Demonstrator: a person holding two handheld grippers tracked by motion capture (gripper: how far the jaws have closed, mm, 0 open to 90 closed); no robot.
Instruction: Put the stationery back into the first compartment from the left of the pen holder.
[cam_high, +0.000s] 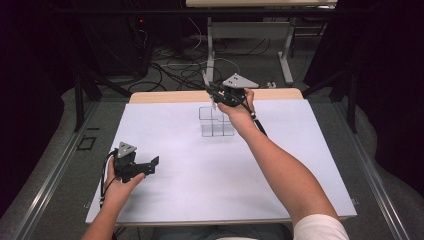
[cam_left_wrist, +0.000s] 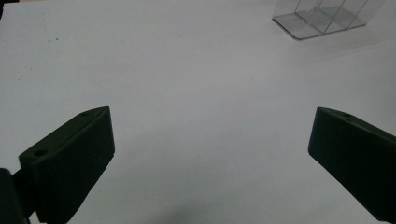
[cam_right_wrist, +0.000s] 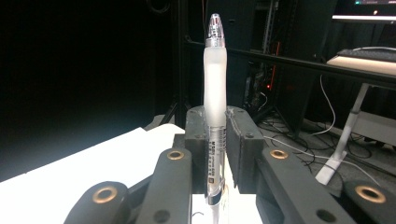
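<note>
A pen (cam_right_wrist: 215, 88) with a frosted white grip and a silver tip stands upright between the jaws of my right gripper (cam_right_wrist: 215, 122), which is shut on its barrel. In the high view the right gripper (cam_high: 218, 93) hovers above the far side of a clear acrylic organizer (cam_high: 216, 122) with several compartments, at the back middle of the white table. My left gripper (cam_high: 151, 164) rests low at the front left, its jaws wide apart with nothing between them. The left gripper (cam_left_wrist: 210, 135) faces bare tabletop, with the organizer (cam_left_wrist: 322, 18) far off at the upper right.
The white table top (cam_high: 200, 175) has a wooden strip (cam_high: 165, 96) along its far edge. Beyond it stand a desk leg (cam_high: 210, 50), loose cables on the floor and dark frame posts at both sides.
</note>
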